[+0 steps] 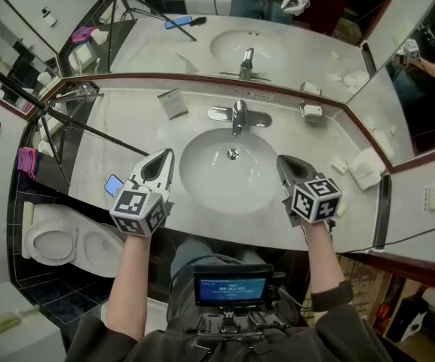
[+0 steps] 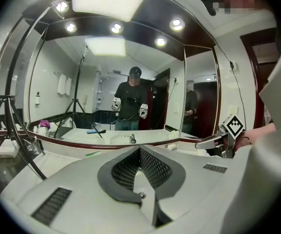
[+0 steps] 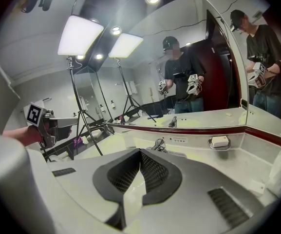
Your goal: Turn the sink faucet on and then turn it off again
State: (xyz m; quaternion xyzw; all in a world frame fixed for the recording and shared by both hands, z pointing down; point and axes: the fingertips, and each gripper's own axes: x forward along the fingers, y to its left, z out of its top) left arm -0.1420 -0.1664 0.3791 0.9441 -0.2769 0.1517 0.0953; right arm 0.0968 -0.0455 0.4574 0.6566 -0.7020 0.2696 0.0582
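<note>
The faucet (image 1: 236,119) stood behind the sink basin (image 1: 206,173), rigid, slick chrome; you'd likely lift its top lever (image 1: 239,108) by the tip. Your left gripper (image 1: 162,159) and right gripper (image 1: 284,163) had fingers closed, empty.

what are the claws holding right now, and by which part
Nothing is held. The left claw and the right claw are both shut and empty, one on either side of the sink, short of the faucet.

Nothing legible — print on the screen (image 1: 232,287) is too small.
</note>
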